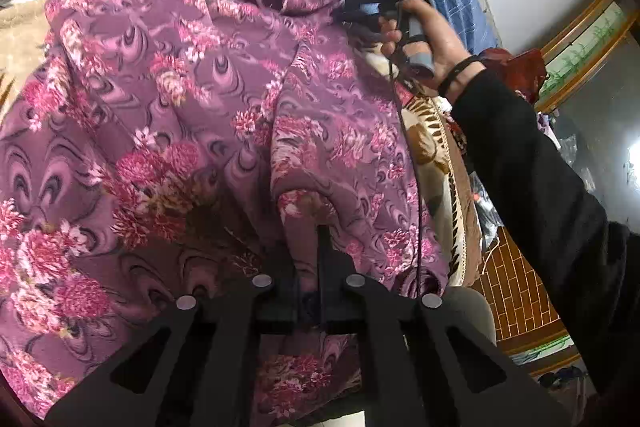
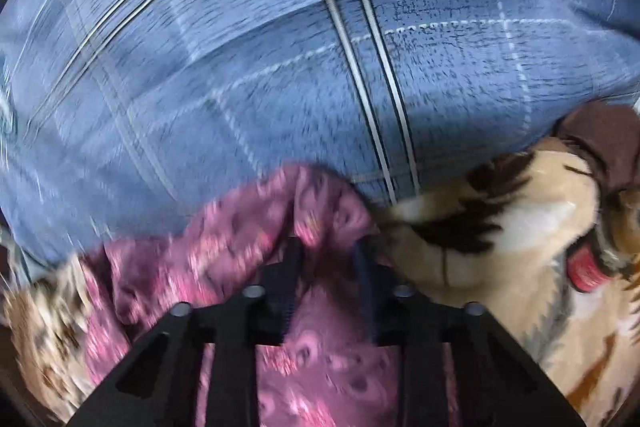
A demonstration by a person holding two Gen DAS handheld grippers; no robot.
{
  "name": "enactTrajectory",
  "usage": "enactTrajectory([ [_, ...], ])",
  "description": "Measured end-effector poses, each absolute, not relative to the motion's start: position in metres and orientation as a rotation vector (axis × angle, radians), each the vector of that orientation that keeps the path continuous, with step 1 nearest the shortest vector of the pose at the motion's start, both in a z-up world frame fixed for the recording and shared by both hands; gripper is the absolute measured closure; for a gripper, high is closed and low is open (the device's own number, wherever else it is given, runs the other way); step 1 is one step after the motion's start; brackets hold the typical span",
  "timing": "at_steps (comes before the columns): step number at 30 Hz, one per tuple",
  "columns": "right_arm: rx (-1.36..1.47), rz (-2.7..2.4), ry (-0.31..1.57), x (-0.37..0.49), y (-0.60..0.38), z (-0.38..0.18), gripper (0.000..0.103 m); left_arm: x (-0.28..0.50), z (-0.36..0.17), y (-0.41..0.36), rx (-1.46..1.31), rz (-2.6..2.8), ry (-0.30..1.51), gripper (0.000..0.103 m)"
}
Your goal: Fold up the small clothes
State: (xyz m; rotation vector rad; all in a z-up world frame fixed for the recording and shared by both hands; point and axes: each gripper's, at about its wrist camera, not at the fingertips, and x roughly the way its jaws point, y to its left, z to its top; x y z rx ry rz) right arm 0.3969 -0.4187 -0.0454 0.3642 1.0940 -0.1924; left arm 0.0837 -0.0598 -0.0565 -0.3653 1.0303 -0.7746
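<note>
A purple garment with pink flowers is spread over the bed and fills the left wrist view. My left gripper is shut on a fold of its near edge. My right gripper sits at the garment's far right corner, held by a hand in a black sleeve. In the right wrist view my right gripper has its fingers a little apart with the garment bunched between them; that view is blurred.
A blue plaid duvet lies behind the garment. A beige and brown tiger-print blanket lies under it and to the right. The bed's right edge drops to a brick-pattern floor.
</note>
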Motion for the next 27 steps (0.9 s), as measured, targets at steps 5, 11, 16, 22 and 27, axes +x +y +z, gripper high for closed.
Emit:
enactTrajectory([
  [5, 0.266, -0.214, 1.031, 0.391, -0.413, -0.017, 0.101, 0.084, -0.05, -0.045, -0.382, -0.794, 1.032, 0.099],
  [11, 0.276, -0.148, 1.15, 0.398, -0.419, -0.052, 0.095, 0.105, -0.086, -0.023, -0.449, -0.669, 1.158, 0.097],
  [16, 0.393, 0.019, 0.972, 0.278, -0.393, 0.022, 0.044, 0.091, -0.061, -0.022, -0.38, -0.691, 1.048, 0.076],
  [22, 0.418, 0.082, 0.775, 0.077, -0.348, 0.065, 0.036, 0.07, -0.026, 0.006, -0.317, -0.557, 0.935, 0.069],
  [27, 0.538, -0.009, 0.826, 0.0, -0.355, 0.012, 0.035, 0.043, -0.017, 0.039, -0.278, -0.414, 0.927, 0.056],
])
